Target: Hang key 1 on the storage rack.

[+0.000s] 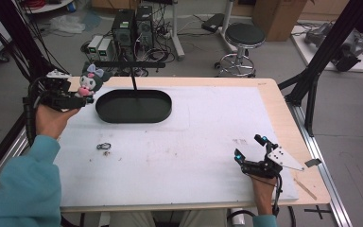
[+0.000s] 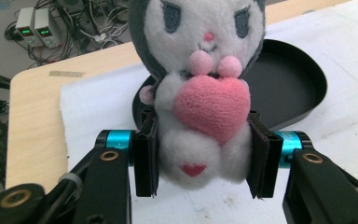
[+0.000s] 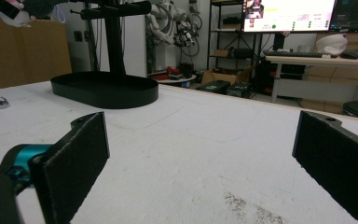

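Plush toy (image 1: 90, 80) is up off the table in the high view, clamped in the left gripper (image 1: 78, 94) just left of the black tray (image 1: 133, 106); pick looks done, placing left. Right gripper (image 1: 250, 149) rests near the table's right edge. Left gripper view: pads squeeze the toy's lower body from both sides, tray behind it. Right gripper view: jaws spread wide, nothing between them.

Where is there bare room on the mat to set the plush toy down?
The widest bare stretch lies between the black oval tray and the right hand-held gripper. Tighter on the left, where a small key ring lies below the plush toy held in the left hand-held gripper.
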Demonstrator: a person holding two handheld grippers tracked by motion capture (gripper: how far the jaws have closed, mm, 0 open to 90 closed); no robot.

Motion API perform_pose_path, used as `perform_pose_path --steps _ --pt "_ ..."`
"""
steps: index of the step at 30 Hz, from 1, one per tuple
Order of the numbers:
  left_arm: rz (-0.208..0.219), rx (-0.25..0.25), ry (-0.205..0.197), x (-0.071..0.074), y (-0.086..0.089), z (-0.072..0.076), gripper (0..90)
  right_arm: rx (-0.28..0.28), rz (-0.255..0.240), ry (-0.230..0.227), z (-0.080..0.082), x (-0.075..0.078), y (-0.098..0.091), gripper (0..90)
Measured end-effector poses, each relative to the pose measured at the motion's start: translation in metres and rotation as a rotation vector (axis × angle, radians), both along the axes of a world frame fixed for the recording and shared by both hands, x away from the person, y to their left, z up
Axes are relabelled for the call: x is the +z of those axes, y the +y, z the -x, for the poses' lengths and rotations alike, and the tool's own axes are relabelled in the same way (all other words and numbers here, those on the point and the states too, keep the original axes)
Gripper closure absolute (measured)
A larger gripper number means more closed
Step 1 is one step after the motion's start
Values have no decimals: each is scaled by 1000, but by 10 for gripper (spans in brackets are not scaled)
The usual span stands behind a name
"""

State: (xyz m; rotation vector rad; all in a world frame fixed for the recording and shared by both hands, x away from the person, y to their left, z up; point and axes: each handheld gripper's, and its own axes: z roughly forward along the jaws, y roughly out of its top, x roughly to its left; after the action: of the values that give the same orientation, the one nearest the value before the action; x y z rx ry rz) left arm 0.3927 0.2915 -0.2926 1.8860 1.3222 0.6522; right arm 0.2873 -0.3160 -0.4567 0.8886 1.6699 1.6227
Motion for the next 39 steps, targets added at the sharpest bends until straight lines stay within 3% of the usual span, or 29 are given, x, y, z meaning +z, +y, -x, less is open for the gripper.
perform_pose_path --steps 18,39 --pt "-14 38 6 9 3 -18 540 -1 0 1 0 0 0 29" --pt "-20 37 4 15 -3 -28 540 -1 0 2 0 0 0 29"
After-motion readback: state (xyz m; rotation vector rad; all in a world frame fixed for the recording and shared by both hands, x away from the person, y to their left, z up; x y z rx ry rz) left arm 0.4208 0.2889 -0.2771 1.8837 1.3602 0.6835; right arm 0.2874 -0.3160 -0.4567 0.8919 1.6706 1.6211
